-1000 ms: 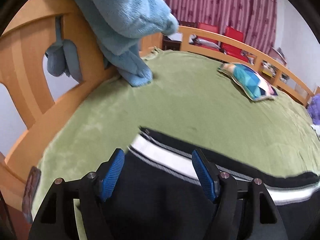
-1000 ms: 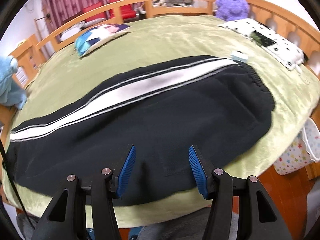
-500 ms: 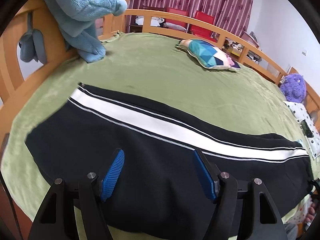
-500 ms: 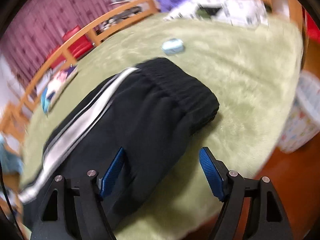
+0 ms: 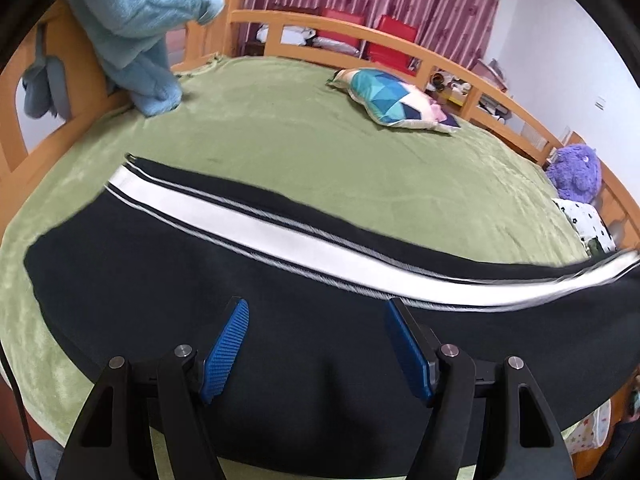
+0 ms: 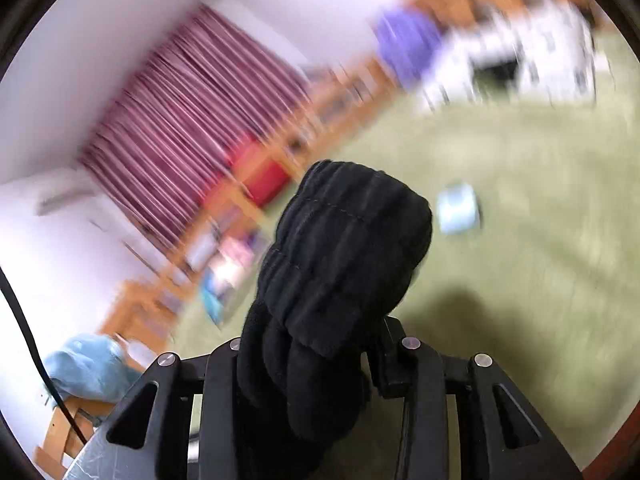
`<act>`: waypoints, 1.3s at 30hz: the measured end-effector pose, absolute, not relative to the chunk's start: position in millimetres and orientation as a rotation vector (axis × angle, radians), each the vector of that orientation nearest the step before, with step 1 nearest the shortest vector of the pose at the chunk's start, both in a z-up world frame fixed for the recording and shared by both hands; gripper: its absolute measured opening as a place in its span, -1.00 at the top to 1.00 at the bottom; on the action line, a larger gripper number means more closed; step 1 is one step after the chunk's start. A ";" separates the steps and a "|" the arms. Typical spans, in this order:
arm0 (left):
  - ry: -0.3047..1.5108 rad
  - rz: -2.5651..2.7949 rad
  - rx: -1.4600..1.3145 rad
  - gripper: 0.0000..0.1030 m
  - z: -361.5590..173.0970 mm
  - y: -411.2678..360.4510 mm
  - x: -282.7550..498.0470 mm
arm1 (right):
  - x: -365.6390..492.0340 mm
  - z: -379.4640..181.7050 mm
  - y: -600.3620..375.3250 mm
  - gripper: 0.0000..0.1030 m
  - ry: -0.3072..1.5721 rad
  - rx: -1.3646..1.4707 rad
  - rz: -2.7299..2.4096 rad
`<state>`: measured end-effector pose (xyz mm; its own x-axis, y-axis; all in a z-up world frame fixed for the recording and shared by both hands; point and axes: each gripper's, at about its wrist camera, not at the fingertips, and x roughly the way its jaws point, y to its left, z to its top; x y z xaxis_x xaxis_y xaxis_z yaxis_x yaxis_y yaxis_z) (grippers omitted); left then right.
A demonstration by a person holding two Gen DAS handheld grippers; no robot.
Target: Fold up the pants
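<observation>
Black pants [image 5: 168, 264] with a white side stripe [image 5: 280, 236] lie lengthwise across the green bed cover [image 5: 304, 136]. My left gripper [image 5: 316, 344] is open and hovers over the black cloth near the bed's front edge, holding nothing. At the right end the stripe rises off the bed and is blurred. In the right wrist view my right gripper [image 6: 308, 356] is shut on the ribbed black waistband [image 6: 344, 240], which bunches up between the jaws and is lifted off the bed. That view is tilted and motion-blurred.
A blue plush blanket [image 5: 140, 28] hangs over the wooden bed rail at back left. A patterned cushion [image 5: 392, 100] lies at the back, a purple plush toy [image 5: 576, 172] and a spotted pillow [image 5: 588, 220] at right. A small pale blue object [image 6: 458, 208] lies on the cover.
My right gripper went from open above the waistband to shut on it and lifted it, swinging the view upward. My left gripper stayed open over the pants and shifted only slightly.
</observation>
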<state>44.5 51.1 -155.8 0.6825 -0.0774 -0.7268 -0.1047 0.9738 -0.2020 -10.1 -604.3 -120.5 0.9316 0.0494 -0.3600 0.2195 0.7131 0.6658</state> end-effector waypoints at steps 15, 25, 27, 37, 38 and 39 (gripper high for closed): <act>0.838 0.032 -0.220 -0.33 -163.3 81.6 18.1 | -47.3 -220.0 -596.2 -0.21 0.894 0.597 -0.378; 0.817 0.169 -0.370 -0.32 -184.1 189.6 -5.6 | -46.1 -149.8 -481.3 -0.21 0.796 0.442 -0.239; 0.799 0.186 -0.409 -0.29 -185.3 213.8 -10.2 | -31.0 -146.1 -446.8 -0.20 0.782 0.416 -0.183; 0.783 0.181 -0.520 -0.17 -205.7 272.1 12.9 | 24.0 -162.9 -336.2 -0.20 0.793 0.426 -0.030; 0.799 0.207 -0.519 -0.17 -209.5 275.0 16.6 | 25.6 -164.9 -332.2 -0.20 0.792 0.427 -0.027; 0.817 0.232 -0.523 -0.15 -213.8 277.2 21.1 | 26.5 -166.1 -327.6 -0.20 0.794 0.424 -0.025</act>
<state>21.1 277.2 -213.8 0.6683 -0.0011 -0.7438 -0.3919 0.8494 -0.3534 26.5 -327.6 -166.1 0.7054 0.1352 -0.6958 0.1791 0.9158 0.3596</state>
